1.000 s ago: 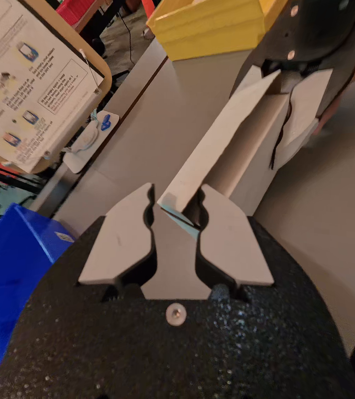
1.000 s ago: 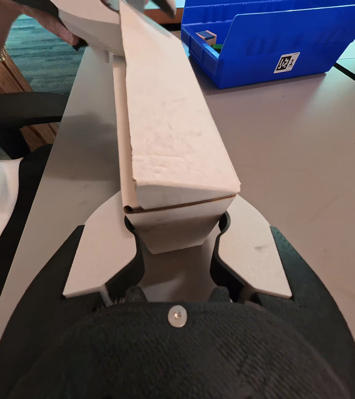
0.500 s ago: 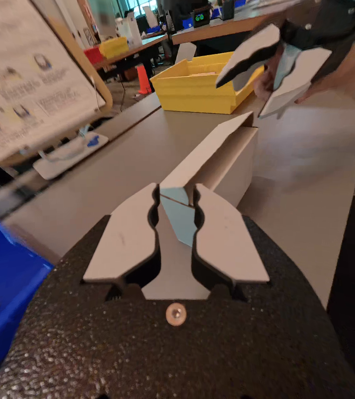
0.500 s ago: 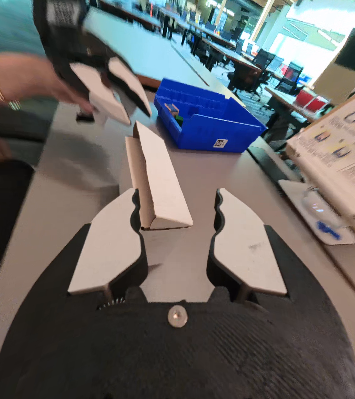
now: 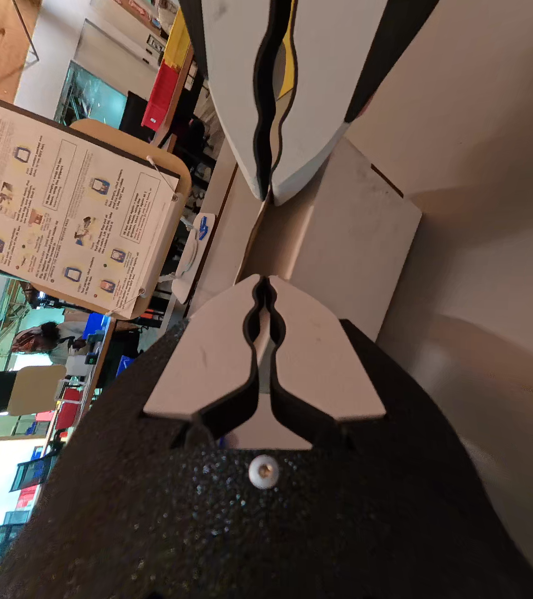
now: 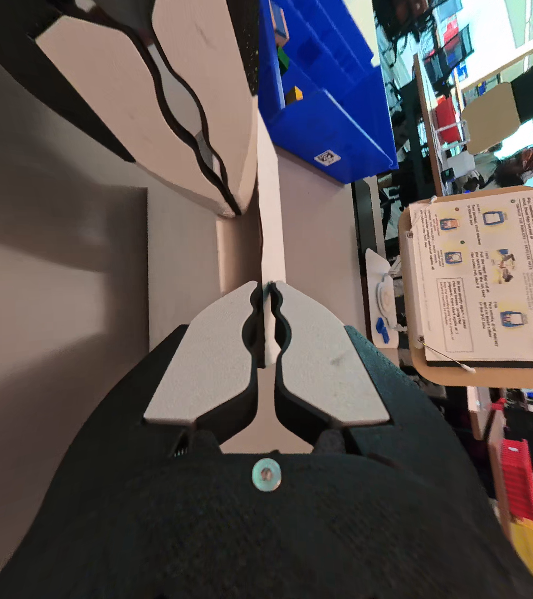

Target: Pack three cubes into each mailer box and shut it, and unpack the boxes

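A white mailer box [image 5: 356, 243] lies on the grey table [image 5: 485, 129]. Both views are rolled on their side. My right gripper [image 6: 266, 293] is shut on the box's thin white lid flap [image 6: 270, 227], which runs edge-on between its pads. It also shows in the left wrist view [image 5: 268, 194], pinching that edge at the box's far end. My left gripper [image 5: 265, 282] is shut at the box's near end, and I see nothing between its pads. It shows in the right wrist view [image 6: 236, 210] with its tips beside the flap, not on it.
A blue bin [image 6: 323, 113] with coloured cubes stands beyond the box. An instruction sheet on a board [image 5: 64, 210] stands past the table edge, with a small white tag [image 5: 194, 249] below it. A yellow bin [image 5: 286, 48] is behind the right gripper. A person [image 5: 48, 340] is far off. There is about 5 cm between the tips of the two grippers.
Half a second ago both grippers were open and apart from the box. Both have rolled onto their sides and shut, the right one on the lid flap, the left one at the box's other end.
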`<state>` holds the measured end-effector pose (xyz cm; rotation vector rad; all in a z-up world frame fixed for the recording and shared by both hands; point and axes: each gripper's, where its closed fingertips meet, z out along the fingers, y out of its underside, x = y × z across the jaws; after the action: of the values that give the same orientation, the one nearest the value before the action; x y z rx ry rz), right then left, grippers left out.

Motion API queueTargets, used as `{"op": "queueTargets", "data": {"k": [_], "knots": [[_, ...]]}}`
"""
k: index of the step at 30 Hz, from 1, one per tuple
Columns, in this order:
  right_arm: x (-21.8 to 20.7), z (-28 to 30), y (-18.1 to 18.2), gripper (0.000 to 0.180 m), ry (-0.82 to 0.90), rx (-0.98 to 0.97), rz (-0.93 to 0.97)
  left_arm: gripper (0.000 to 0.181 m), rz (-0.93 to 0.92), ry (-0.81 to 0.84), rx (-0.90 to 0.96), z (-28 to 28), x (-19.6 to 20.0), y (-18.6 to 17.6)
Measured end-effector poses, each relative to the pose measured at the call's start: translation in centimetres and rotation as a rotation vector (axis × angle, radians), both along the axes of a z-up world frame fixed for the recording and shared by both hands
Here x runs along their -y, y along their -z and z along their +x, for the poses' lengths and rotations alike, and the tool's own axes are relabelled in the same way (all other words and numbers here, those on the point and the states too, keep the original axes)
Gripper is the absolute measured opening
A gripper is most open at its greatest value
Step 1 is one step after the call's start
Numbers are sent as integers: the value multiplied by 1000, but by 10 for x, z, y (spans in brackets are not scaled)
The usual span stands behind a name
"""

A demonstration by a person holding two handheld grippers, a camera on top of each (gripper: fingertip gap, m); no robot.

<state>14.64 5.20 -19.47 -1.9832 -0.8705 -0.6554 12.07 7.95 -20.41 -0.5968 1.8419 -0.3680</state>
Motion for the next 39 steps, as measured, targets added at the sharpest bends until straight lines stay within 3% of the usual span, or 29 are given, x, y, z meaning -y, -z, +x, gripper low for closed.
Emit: {"op": "queueTargets", "data": {"k": [6,14,18,22,30,35,39], "knots": [[-5,16,-9,1,72,40,-95,0,62,12,-102,7,3,2],[-18,43,-35,1,125,-153,-123,0,21,123,-209,-22,27,14],[-8,33,-51,1,68,-177,-157,0,-44,123,-41,-27,34,-1],[-6,25,-58,1,21,-157,-153,0,-100,-17,65,-11,18,-14],[-13,53,-55,1,78,-74,-151,0,-97,-77,-90,3,21,48],[-14,41,-60,1,-15,-121,-162,0,-197,-114,121,13,11,3],[-18,50,-58,1,17,-74,-167,0,-254,-177,1,26,0,29]]}}
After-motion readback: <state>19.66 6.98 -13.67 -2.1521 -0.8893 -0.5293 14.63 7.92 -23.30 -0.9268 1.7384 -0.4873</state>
